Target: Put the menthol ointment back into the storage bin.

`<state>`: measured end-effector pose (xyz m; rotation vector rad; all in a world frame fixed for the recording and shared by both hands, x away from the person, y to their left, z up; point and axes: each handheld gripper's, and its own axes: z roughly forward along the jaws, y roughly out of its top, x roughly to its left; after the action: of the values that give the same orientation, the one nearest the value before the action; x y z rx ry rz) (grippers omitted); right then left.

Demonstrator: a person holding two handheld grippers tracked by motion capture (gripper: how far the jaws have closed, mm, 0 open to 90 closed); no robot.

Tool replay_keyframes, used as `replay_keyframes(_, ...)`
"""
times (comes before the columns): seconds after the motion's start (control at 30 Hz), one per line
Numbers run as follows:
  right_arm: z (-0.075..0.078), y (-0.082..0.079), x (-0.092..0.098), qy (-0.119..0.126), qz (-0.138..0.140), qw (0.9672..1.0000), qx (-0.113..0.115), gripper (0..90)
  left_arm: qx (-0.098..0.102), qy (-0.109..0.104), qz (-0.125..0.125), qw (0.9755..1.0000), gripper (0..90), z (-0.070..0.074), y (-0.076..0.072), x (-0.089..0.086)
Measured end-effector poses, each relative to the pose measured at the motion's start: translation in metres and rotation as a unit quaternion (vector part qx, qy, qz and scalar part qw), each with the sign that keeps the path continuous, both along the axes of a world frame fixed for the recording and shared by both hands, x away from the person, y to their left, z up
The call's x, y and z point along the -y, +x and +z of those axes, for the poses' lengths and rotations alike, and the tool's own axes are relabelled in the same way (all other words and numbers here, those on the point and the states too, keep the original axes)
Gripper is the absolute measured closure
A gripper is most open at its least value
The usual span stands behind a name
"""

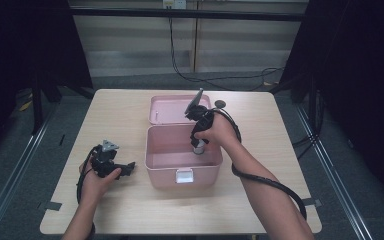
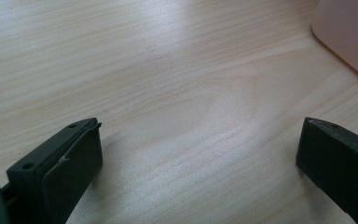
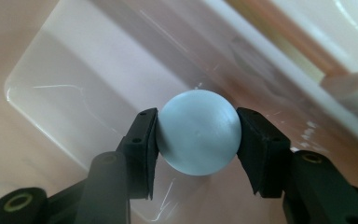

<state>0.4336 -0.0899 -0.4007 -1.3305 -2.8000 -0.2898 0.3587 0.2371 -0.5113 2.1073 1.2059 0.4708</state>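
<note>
Pinching the pale blue ball between both pads, the right gripper holds it inside the pink box. The left gripper rests on the table, jaws wide apart.

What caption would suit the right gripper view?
Black tongs clamp a pale blue ball over the pink box's floor.

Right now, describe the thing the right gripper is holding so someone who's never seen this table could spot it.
Find the open pink box in the middle of the wooden table, its lid laid back behind it. The right gripper reaches down into it, jaws clamped on a pale blue ball. It is smooth, round and matte, the one blue thing against the pink walls.
</note>
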Motion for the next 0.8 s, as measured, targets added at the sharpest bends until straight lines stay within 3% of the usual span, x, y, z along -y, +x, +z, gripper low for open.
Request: replay_keyframes(0.8,-0.0058,-0.0037,-0.0096,-0.002,0.007,0.9997,0.022,50.5,0.001,-0.001,0.0,1.0,0.0,-0.0002,0.0003,0.0)
